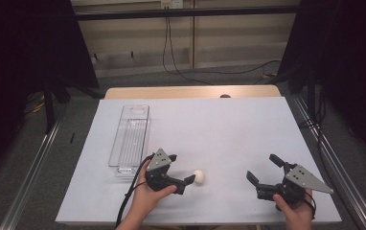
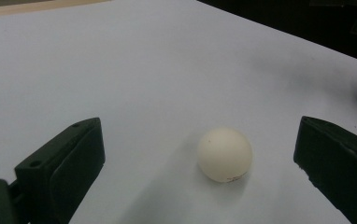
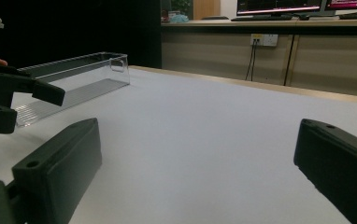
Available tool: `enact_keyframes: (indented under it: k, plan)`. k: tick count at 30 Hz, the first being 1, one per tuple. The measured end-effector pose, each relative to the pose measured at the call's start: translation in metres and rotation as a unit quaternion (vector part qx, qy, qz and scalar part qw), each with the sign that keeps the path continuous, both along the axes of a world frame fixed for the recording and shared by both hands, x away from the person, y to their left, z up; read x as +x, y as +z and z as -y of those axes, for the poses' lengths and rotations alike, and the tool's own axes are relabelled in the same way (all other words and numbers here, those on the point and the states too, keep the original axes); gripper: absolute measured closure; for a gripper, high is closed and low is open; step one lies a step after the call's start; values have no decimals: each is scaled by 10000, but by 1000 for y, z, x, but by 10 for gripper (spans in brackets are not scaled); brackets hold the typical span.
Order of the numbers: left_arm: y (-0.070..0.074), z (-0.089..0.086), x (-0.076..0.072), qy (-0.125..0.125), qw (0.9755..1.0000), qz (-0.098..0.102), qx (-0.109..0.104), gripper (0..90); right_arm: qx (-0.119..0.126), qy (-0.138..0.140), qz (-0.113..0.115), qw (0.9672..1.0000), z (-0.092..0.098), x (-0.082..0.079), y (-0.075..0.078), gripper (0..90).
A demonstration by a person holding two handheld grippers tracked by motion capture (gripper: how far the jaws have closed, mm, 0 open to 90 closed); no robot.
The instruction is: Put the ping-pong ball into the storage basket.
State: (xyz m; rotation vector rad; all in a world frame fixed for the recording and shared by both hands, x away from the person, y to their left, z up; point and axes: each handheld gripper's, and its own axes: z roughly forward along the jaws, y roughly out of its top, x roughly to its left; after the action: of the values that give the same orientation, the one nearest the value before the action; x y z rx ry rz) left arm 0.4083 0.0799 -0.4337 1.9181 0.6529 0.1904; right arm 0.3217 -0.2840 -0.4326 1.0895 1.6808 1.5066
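Bin of clear plastic lies furthest left on your white surface, long side running away from you, and it looks bare inside. Just right of its near end your left gripper has its jaws spread wide, and the cream ball rests on the surface at the tip of the nearer jaw. The left gripper view puts that ball between the jaws, touching neither (closer to the right-hand one). Well apart on the right, your right gripper is also spread wide and holds nothing. Its own view adds the room: a wood-panelled wall, a socket, monitors on a counter.
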Motion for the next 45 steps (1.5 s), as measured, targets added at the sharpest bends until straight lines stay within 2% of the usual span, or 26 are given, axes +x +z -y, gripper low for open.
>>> enact_keyframes:
  k: [1,9,17,18,19,21,25,28,34,35,43,44,45]
  plan:
    - [0,0,0,-2,9999,1,103,21,-6,-12,3,10000,0,0,0,6]
    - [-4,7,1,-24,9999,-63,148,21,1,-7,-8,10000,0,0,0,8]
    - [-8,14,2,-127,9992,-158,353,28,-2,-5,-9,10000,0,0,0,9]
    - [-9,15,2,-144,9992,-175,325,33,2,-2,-9,10000,0,0,0,9]
    - [-10,16,2,-144,9988,-197,418,33,2,-2,-9,10000,0,0,0,9]
    - [-11,17,3,-134,9989,-207,402,40,29,-23,-14,10000,-1,0,0,9]
    - [-12,19,4,-130,9983,-216,518,44,32,-19,-11,10000,0,0,0,9]
    - [-13,21,4,-148,9984,-249,478,54,27,6,-19,10000,0,0,0,9]
    - [-15,24,4,-213,9978,-283,564,101,23,7,-19,10000,0,0,0,11]
    - [-15,25,4,-245,9973,-273,635,101,23,7,-19,10000,0,0,0,11]
    - [-17,29,5,-341,9967,-311,669,176,15,25,-12,10000,0,0,0,12]
    - [-17,30,5,-347,9967,-336,654,210,6,31,-18,10000,0,0,0,12]
    - [-17,30,5,-377,9962,-313,718,210,6,31,-18,10000,0,0,0,12]
